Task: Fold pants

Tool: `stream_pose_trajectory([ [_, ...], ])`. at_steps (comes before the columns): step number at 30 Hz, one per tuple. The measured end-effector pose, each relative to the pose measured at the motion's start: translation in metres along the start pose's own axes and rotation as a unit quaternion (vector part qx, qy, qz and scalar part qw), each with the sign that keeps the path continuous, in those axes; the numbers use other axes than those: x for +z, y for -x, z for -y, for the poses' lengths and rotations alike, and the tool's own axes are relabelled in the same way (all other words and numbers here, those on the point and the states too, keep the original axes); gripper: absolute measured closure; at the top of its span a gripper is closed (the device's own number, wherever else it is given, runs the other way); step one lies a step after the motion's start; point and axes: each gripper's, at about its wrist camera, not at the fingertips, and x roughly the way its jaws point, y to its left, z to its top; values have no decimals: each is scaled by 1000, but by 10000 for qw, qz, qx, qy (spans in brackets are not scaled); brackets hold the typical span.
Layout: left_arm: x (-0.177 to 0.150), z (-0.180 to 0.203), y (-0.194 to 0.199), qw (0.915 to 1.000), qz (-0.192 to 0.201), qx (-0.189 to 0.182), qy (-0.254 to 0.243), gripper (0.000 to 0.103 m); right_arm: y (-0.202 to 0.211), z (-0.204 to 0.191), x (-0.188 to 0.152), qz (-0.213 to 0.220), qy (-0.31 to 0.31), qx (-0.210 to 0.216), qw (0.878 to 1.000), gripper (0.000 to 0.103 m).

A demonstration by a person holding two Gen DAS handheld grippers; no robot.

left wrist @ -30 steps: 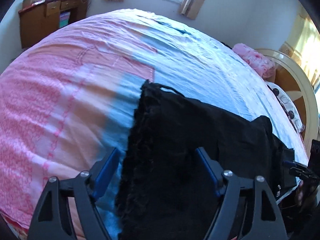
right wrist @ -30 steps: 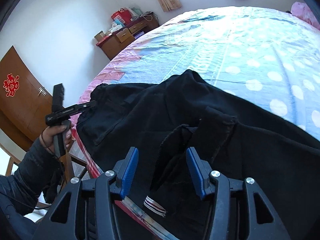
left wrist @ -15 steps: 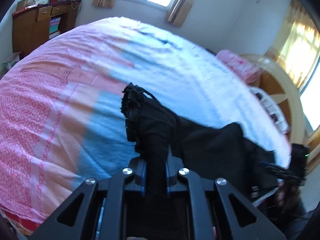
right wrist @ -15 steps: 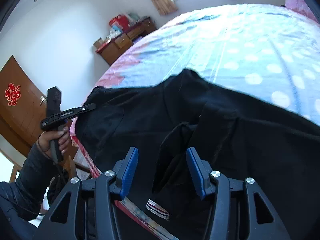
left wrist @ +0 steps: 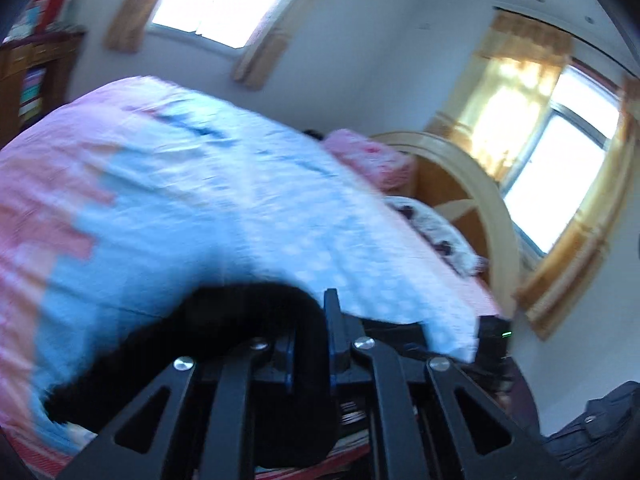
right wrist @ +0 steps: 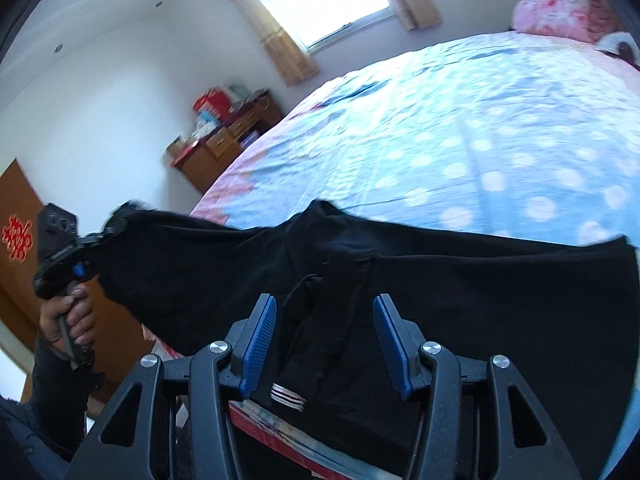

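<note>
Black pants point(right wrist: 440, 272) lie along the near edge of the bed point(right wrist: 440, 120), with a drawstring and a striped tag near the middle. In the right wrist view my left gripper point(right wrist: 86, 246) is shut on one end of the pants and holds it up off the bed, at the far left. In its own view, black cloth point(left wrist: 240, 320) is bunched between the closed pads and drapes over the left gripper point(left wrist: 310, 344). My right gripper point(right wrist: 324, 320) hovers open over the middle of the pants. Cloth lies under and between its blue pads point(right wrist: 262, 336) without being pinched.
The pink and blue polka-dot sheet point(left wrist: 200, 200) stretches away beyond the pants. A pink pillow point(right wrist: 560, 12) and a rounded wooden headboard point(left wrist: 472, 184) are at the far end. A wooden dresser point(right wrist: 224, 148) stands by the wall, a brown door point(right wrist: 18, 236) at left. A person's hand point(right wrist: 76, 320) grips the left handle.
My left gripper has shut on the end of the pants and lifted it off the bed, tilting upward. The right gripper has shifted sideways over the pants and stays open.
</note>
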Motion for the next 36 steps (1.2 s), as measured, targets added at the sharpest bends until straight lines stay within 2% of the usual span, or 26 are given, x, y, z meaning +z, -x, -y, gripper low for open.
stream_pose_trajectory([
  [3, 7, 44, -21, 9986, -147, -380, -343, 92, 21, 15, -3, 235, -204, -206, 9993, 50],
  [5, 7, 69, -39, 9963, -318, -473, -643, 92, 29, 24, -6, 334, -345, -297, 9984, 50],
  [7, 7, 85, -59, 9946, -497, -548, -729, 92, 39, 34, -10, 444, -512, -314, 9972, 50],
  [11, 2, 111, -93, 9890, -829, -437, -1141, 92, 49, 49, -12, 521, -634, -394, 9958, 50],
  [13, -1, 111, -100, 9856, -950, -132, -1394, 92, 51, 54, -11, 519, -657, -461, 9954, 50],
  [17, -2, 82, -83, 9853, -1031, 278, -1337, 92, 49, 60, -16, 485, -714, -403, 9955, 49],
  [21, 19, 48, -47, 9833, -794, 815, -1421, 92, 33, 49, -21, 294, -461, -362, 9978, 49],
  [24, 43, 35, -32, 9702, -705, 1226, -1966, 92, 10, 29, -28, -11, -95, -312, 9995, 49],
  [25, 52, 30, -31, 9582, -697, 1590, -2276, 92, 1, 18, -30, -158, 98, -222, 9996, 49],
  [26, 58, 22, -35, 9503, -726, 1795, -2439, 92, -5, 9, -32, -273, 251, -160, 9992, 49],
  [28, 71, -5, -43, 9426, -963, 1923, -2555, 92, -23, -23, -38, -559, 836, -35, 9949, 49],
  [30, 75, -33, -54, 9384, -1237, 1918, -2594, 91, -34, -47, -45, -747, 1250, 87, 9893, 49],
  [31, 76, -56, -60, 9396, -1415, 1897, -2471, 87, -40, -60, -49, -880, 1457, 166, 9853, 49],
  [33, 70, -90, -70, 9483, -1743, 1670, -2059, 82, -49, -77, -57, -1061, 1747, 221, 9786, 49],
  [34, 64, -107, -76, 9488, -1931, 1662, -1869, 78, -54, -84, -59, -1129, 1890, 190, 9753, 49],
  [36, 41, -137, -79, 9466, -2128, 1896, -1509, 72, -65, -98, -65, -1303, 2243, 102, 9657, 49],
])
